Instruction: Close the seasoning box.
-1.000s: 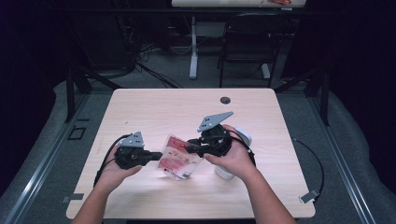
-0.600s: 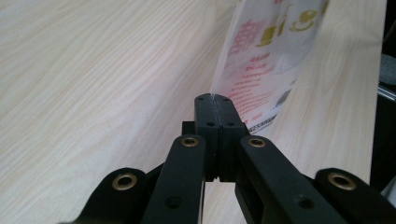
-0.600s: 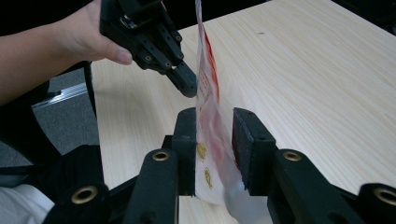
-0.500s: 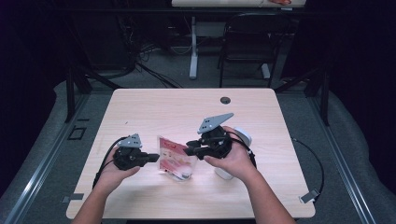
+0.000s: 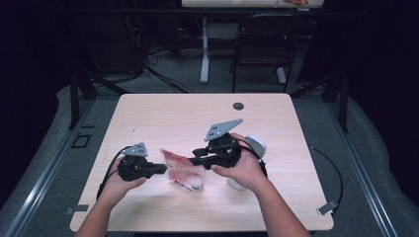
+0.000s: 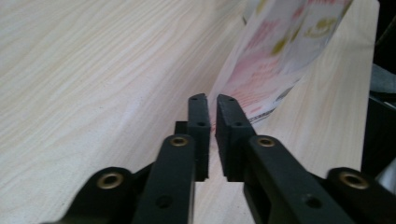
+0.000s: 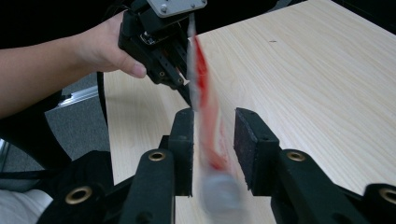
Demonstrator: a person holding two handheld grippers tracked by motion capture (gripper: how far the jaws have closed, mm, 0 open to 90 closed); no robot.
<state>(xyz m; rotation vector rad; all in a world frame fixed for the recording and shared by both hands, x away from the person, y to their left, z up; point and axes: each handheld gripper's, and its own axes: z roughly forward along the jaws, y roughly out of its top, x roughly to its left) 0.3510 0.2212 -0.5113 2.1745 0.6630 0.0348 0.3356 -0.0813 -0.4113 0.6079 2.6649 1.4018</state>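
Observation:
A red and pink printed plastic pouch hangs edge-up between my two grippers, just above the wooden table. My left gripper is at its left edge. Its jaws have just been opening and stand a narrow slit apart, with the pouch starting right at their tips. My right gripper reaches in from the right. Its jaws have also just been opening; the pouch runs between the pads with a gap on each side. Its lower end is blurred.
A white rounded object lies on the table behind the right hand. A dark cable hole sits near the far edge. A chair and a desk leg stand beyond the table. Bare wood stretches to the far left.
Both pairs of jaws have spread a little. The pouch has sagged from lying nearly flat between the grippers to hanging lower toward the table. The left hand has shifted slightly left.

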